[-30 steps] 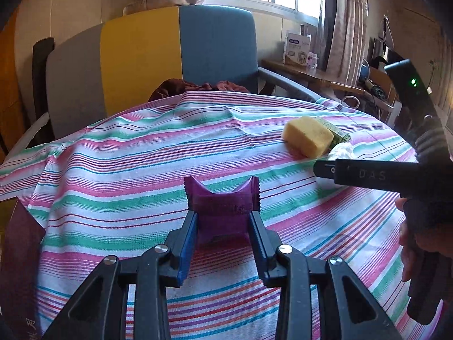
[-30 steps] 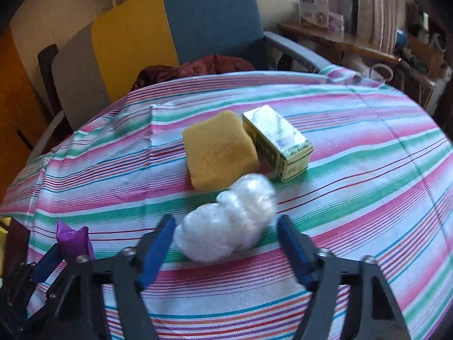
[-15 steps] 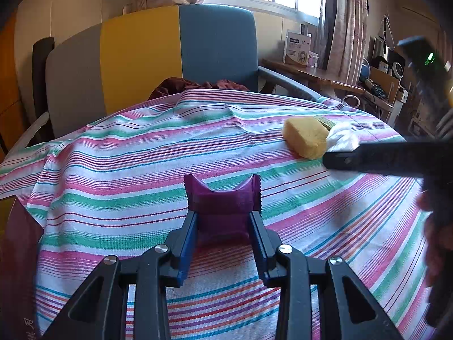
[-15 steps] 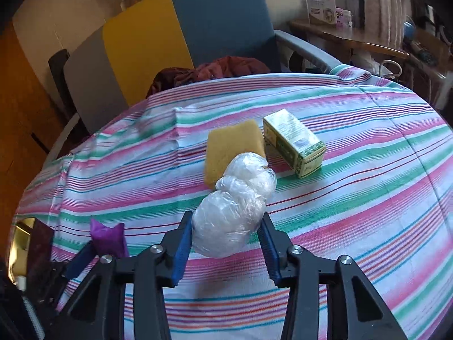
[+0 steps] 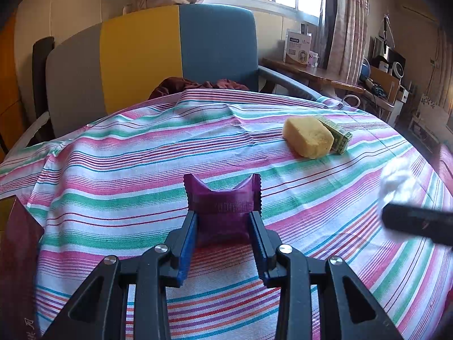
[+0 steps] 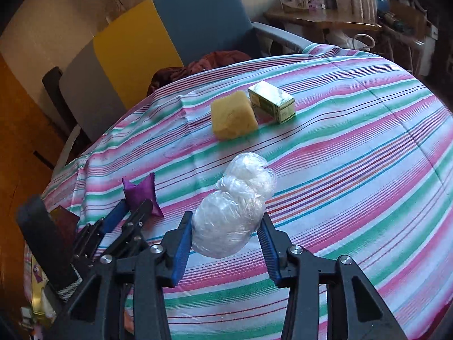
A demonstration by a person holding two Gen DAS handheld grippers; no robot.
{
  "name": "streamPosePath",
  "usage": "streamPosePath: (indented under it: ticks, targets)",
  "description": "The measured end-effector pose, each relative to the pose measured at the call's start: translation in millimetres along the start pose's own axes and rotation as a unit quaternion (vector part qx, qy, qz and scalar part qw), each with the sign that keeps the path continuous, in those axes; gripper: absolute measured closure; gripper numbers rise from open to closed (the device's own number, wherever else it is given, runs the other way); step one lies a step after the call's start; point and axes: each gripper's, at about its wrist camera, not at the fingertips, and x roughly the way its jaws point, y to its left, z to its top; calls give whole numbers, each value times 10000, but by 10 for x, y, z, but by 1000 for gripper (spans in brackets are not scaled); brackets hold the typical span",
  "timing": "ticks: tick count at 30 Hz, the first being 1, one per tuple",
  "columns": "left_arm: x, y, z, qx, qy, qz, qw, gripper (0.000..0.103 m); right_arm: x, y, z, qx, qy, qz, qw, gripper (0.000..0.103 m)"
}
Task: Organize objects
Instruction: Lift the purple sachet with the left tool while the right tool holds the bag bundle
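Observation:
My left gripper (image 5: 223, 218) is shut on a purple foil packet (image 5: 222, 204) low over the striped tablecloth (image 5: 127, 170). My right gripper (image 6: 226, 221) is shut on a wad of clear plastic wrap (image 6: 235, 206) and holds it above the cloth. The wad shows blurred at the right edge of the left wrist view (image 5: 399, 184). The left gripper (image 6: 130, 209) with the purple packet (image 6: 140, 191) shows at the left of the right wrist view. A yellow sponge (image 6: 233, 116) and a green-gold box (image 6: 271, 100) lie side by side farther back on the table.
A grey, yellow and blue armchair (image 5: 158, 56) stands behind the table with dark red cloth (image 5: 198, 85) on its seat. A dark maroon box (image 5: 17, 255) sits at the table's left edge. A cluttered wooden desk (image 5: 325, 76) is at the back right.
My right gripper closed on the plastic wad, lifted it off the cloth and pulled back toward the near right. The left gripper still holds the purple packet in place.

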Motion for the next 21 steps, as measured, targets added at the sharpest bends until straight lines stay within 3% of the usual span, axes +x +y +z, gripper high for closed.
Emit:
streamPosePath:
  ticks: [5, 9, 12, 15, 21]
  targets:
    - [-17, 29, -3, -38, 20, 38, 10000, 67, 103, -65, 68, -112, -23, -184, 9998, 57]
    - [-86, 21, -25, 25, 10, 127, 9999, 69, 133, -34, 61, -44, -21, 94, 9999, 57]
    - [-210, -29, -47, 226, -47, 137, 9996, 79, 140, 45, 54, -287, -67, 53, 9996, 57]
    - [-386, -36, -87, 382, -153, 101, 9991, 79, 139, 140, 34, -524, -116, 56, 9985, 57]
    - [-748, 155, -233, 162, -184, -54, 9997, 81, 149, 296, -43, -905, -115, 45, 9958, 57]
